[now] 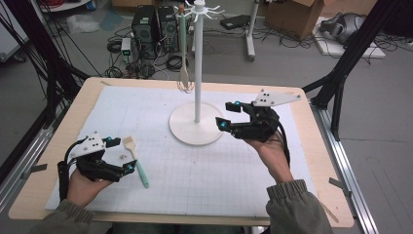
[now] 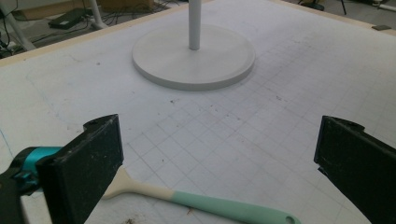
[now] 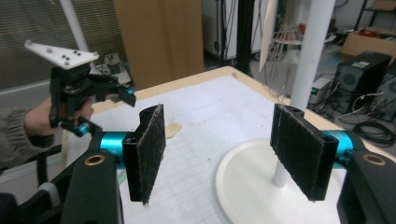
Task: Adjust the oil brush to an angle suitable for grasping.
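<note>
The left gripper's own near pad hides the spatula's blade tip in its view. The stand's pole runs off the top edge in both gripper views. The utensil hanging from it is too small to identify.

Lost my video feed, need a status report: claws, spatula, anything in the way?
Left claw open, beside the spatula, not gripping. Right claw open, empty, by the stand base. Spatula flat on the mat. Nothing in the way.
</note>
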Available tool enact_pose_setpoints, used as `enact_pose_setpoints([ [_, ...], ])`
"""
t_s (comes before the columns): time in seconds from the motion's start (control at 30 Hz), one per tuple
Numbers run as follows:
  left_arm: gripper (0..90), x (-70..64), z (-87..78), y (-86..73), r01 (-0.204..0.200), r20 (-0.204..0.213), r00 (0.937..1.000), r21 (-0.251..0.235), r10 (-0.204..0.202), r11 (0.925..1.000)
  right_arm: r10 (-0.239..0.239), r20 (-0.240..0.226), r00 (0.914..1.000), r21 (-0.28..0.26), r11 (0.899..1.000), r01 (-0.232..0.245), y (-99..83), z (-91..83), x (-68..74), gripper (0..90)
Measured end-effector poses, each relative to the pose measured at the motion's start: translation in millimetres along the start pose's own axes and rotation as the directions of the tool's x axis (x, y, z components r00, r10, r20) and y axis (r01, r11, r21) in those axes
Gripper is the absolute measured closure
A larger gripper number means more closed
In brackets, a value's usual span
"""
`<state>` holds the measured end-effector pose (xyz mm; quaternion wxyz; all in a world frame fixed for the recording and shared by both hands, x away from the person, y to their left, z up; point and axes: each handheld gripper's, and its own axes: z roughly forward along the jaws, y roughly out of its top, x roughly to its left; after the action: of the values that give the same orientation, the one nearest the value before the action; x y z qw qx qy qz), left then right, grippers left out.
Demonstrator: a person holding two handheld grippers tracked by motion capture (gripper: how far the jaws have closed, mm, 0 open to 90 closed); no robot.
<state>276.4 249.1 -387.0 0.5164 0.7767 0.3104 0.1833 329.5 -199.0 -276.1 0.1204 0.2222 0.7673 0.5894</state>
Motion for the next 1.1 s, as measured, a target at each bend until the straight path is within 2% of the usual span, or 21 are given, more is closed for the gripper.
enact_pose_setpoints([
  [0.13,1.8,1.1,-0.7,-0.2,0.003,-0.006,1.0000,-0.001,-0.003,1.0000,0.008,-0.006,0.9999,0.006,1.000,-0.008,-7.9,1.0,1.8,33.8],
  [0.37,1.8,3.2,-1.2,-1.0,0.000,-0.014,0.9999,0.001,0.000,1.0000,0.002,0.011,0.9999,0.008,1.000,-0.002,-17.7,-1.2,4.2,33.6],
  [0.57,2.3,3.8,-0.4,-1.5,-0.003,-0.013,0.9999,0.027,0.003,0.9996,0.014,0.016,0.9998,0.011,1.000,-0.014,-29.1,-3.4,5.5,33.5],
  [0.93,3.2,4.7,-0.3,-1.6,-0.011,-0.029,0.9995,0.039,0.012,0.9992,0.043,0.032,0.9986,0.016,0.999,-0.043,-52.2,-7.4,3.6,32.7],
  [1.1,7.8,3.2,0.9,-1.3,-0.016,-0.028,0.9995,0.046,0.017,0.9988,0.048,0.027,0.9985,0.039,0.998,-0.049,-60.5,-5.1,6.0,31.2],
])
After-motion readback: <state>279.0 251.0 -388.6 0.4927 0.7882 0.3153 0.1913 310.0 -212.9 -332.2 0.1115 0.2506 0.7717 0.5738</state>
